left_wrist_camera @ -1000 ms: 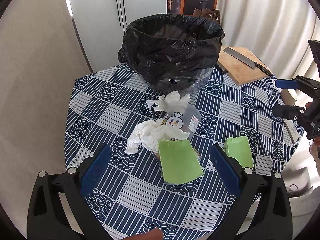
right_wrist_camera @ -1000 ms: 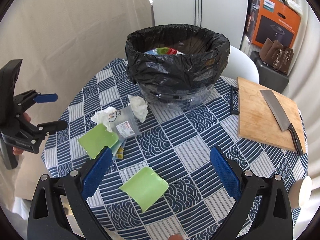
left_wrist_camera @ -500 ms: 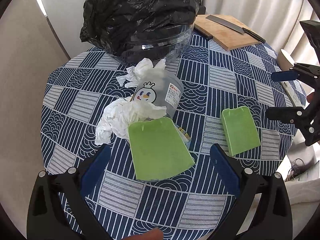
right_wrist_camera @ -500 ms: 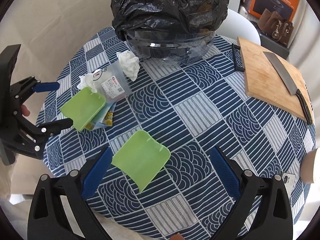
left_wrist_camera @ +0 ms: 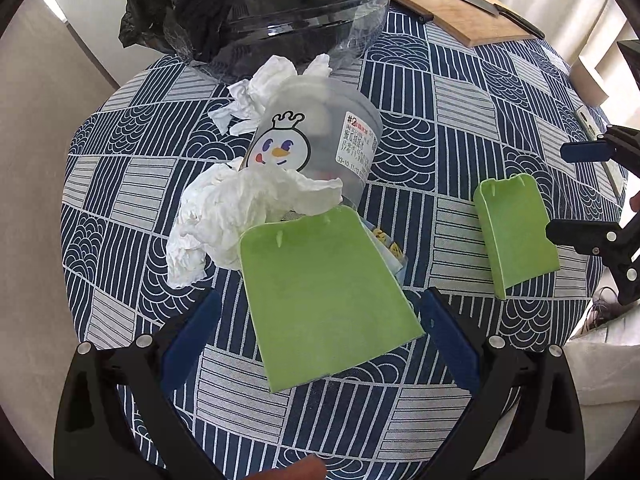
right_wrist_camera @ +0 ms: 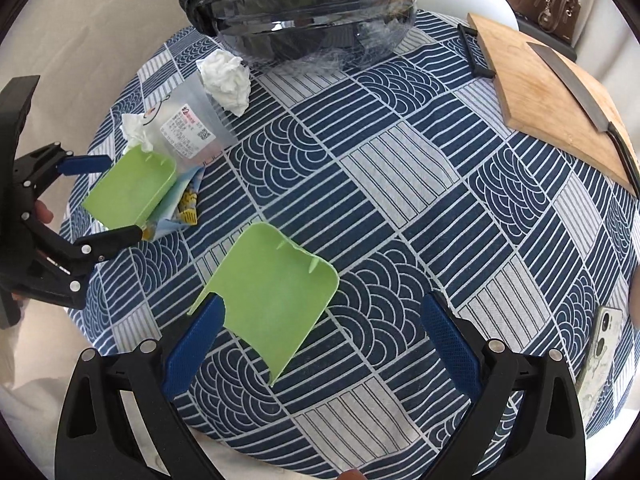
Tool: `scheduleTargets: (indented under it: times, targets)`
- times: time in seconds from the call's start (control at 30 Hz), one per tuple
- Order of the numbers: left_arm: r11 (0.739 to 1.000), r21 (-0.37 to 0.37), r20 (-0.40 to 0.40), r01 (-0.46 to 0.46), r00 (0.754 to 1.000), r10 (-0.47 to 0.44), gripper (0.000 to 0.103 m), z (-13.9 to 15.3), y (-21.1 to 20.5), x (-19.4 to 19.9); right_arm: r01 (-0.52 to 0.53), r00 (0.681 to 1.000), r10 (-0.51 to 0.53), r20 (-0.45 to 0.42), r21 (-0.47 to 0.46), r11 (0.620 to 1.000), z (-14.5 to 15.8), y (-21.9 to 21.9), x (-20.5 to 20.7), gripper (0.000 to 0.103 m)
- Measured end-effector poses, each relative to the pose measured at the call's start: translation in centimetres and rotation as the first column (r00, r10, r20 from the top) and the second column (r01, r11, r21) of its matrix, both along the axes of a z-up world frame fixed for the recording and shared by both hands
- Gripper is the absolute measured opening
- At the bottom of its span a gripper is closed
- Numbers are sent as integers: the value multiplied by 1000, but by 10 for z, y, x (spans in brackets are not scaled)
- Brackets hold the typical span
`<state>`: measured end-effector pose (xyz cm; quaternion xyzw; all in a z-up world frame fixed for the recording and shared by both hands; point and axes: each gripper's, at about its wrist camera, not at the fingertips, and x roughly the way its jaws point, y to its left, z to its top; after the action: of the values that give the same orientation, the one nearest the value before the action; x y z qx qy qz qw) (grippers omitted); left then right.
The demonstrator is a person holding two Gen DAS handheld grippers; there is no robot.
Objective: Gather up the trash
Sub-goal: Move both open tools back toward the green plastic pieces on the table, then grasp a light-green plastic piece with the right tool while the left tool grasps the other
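Note:
Two green scoop boards lie on the patterned table. My left gripper (left_wrist_camera: 320, 328) is open around the near edge of one green board (left_wrist_camera: 324, 300), which rests against crumpled white tissue (left_wrist_camera: 236, 208), a clear plastic cup (left_wrist_camera: 320, 144) and a snack wrapper (left_wrist_camera: 390, 246). My right gripper (right_wrist_camera: 320, 328) is open over the second green board (right_wrist_camera: 272, 296). The bin with a black bag (right_wrist_camera: 304, 4) stands at the back of the table. The left gripper (right_wrist_camera: 92, 200) also shows in the right wrist view, and the right gripper (left_wrist_camera: 576, 192) in the left wrist view.
A wooden cutting board (right_wrist_camera: 552, 96) with a cleaver (right_wrist_camera: 580, 88) lies at the back right. A phone (right_wrist_camera: 600, 356) lies at the right table edge. Another tissue ball (right_wrist_camera: 228, 76) sits by the bin. The table edge is just below both grippers.
Both grippers have moved down and forward toward the table. Each green board now sits between its gripper's open fingers. The trash has not moved.

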<state>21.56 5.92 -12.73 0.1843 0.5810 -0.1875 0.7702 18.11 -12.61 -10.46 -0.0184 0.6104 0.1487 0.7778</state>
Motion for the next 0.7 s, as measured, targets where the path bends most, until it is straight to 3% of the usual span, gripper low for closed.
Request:
scheduleTargets:
  times: [0.13,0.17,0.2,0.23,0.27,0.3,0.33,0.47,0.7]
  targets:
    - [1000,13,-28,7,1000,-7,97,-8,-3,5,20,1000,-19,-24,12,1000,-11,0,2,92]
    - [1000,22,-30,3,1000,-2,97,-10,-4,6,22,999,-21,-34,22,1000,-13,0,2,85]
    - [1000,31,-36,-1,999,3,97,-12,-4,7,14,999,-13,-47,31,999,-16,1,2,72]
    - [999,36,-48,-5,999,7,97,-13,-5,8,6,998,-5,-57,20,1000,-18,3,2,48]
    - [999,36,-79,-5,997,8,95,-15,-5,9,-8,998,8,-62,-1,1000,-21,6,2,31]
    - [1000,26,-110,-9,994,12,90,-17,-4,10,-30,997,29,-70,-23,999,-24,10,2,22]
    - [1000,18,-121,-19,992,21,76,-17,-2,11,-51,996,49,-74,-30,998,-26,13,1,12]
    - [998,31,-95,-53,994,56,71,-8,4,7,-106,993,107,-59,15,994,-22,18,-1,6]
    - [992,72,-44,-105,993,108,70,16,16,-12,-186,982,188,-33,61,981,-16,17,-2,5]
